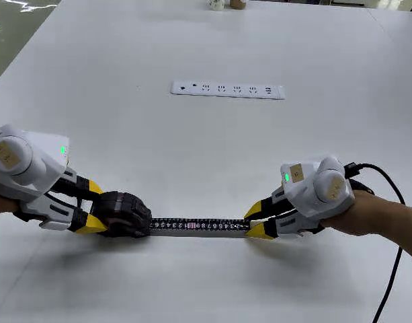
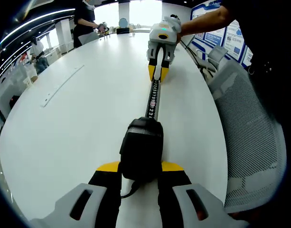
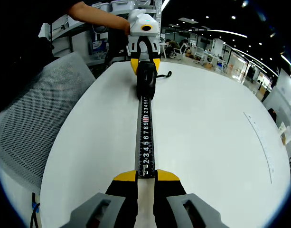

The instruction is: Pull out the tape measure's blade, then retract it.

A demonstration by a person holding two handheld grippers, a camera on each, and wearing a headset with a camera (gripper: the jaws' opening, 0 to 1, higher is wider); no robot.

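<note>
Your left claw [image 1: 95, 206] clamped the case [image 1: 125, 214], right claw [image 1: 257, 221] pinched the blade [image 1: 195, 225] tip, blade stretched along the surface [image 1: 192, 148], lower middle of frame. A sudden release could have whipped it back.

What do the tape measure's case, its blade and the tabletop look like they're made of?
The tape measure case is likely black plastic or rubber, matte, no glare. The blade is probably thin coated metal, dark with printed white numerals, stretched straight. The tabletop is smooth uniform white, perhaps laminate; the look leaves it open.
</note>
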